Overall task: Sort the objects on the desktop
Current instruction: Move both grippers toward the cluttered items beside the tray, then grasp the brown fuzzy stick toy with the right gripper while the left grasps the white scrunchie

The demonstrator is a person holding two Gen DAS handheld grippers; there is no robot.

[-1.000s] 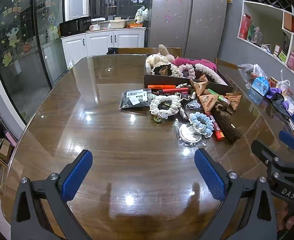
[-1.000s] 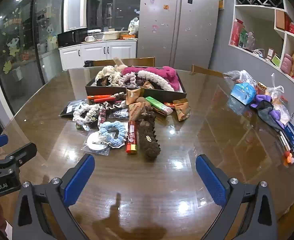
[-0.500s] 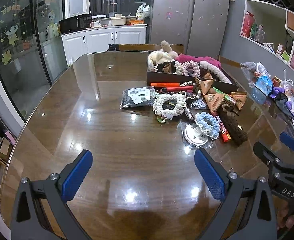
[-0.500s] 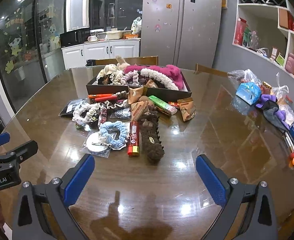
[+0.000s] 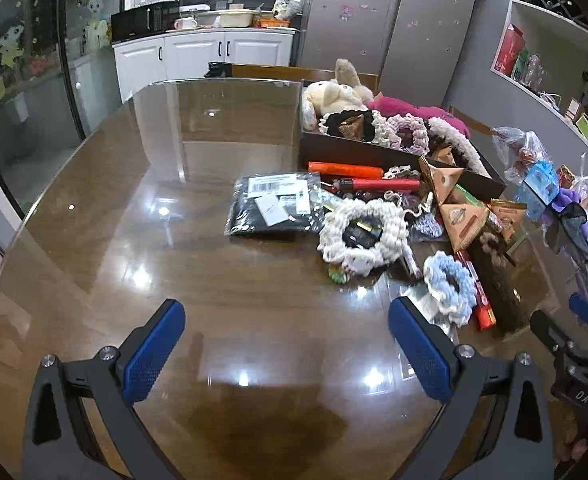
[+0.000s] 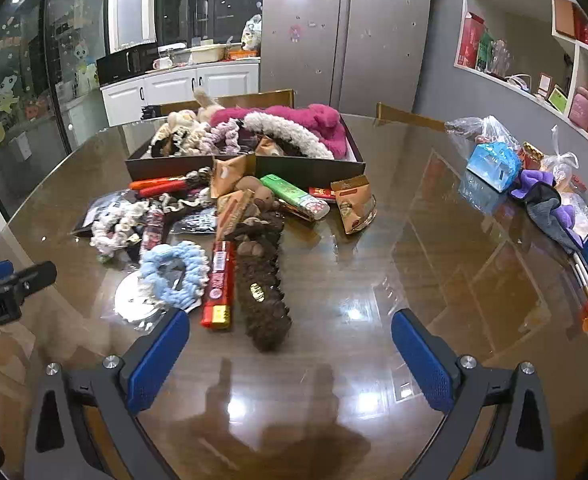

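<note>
A pile of small objects lies on the glossy brown table: a white scrunchie, a light blue scrunchie, a red snack bar, a brown furry strip, a green pack, triangular snack packs and a black bag. Behind them stands a dark box full of plush toys and scrunchies. My left gripper is open and empty, in front of the pile's left side. My right gripper is open and empty, just in front of the brown strip.
Plastic bags, a blue pouch and a purple cloth lie along the table's right edge. Wooden chairs stand behind the table. Cabinets, a fridge and wall shelves are further back.
Both grippers have moved forward toward the pile, which now looks larger and closer. Both stay open and empty.
</note>
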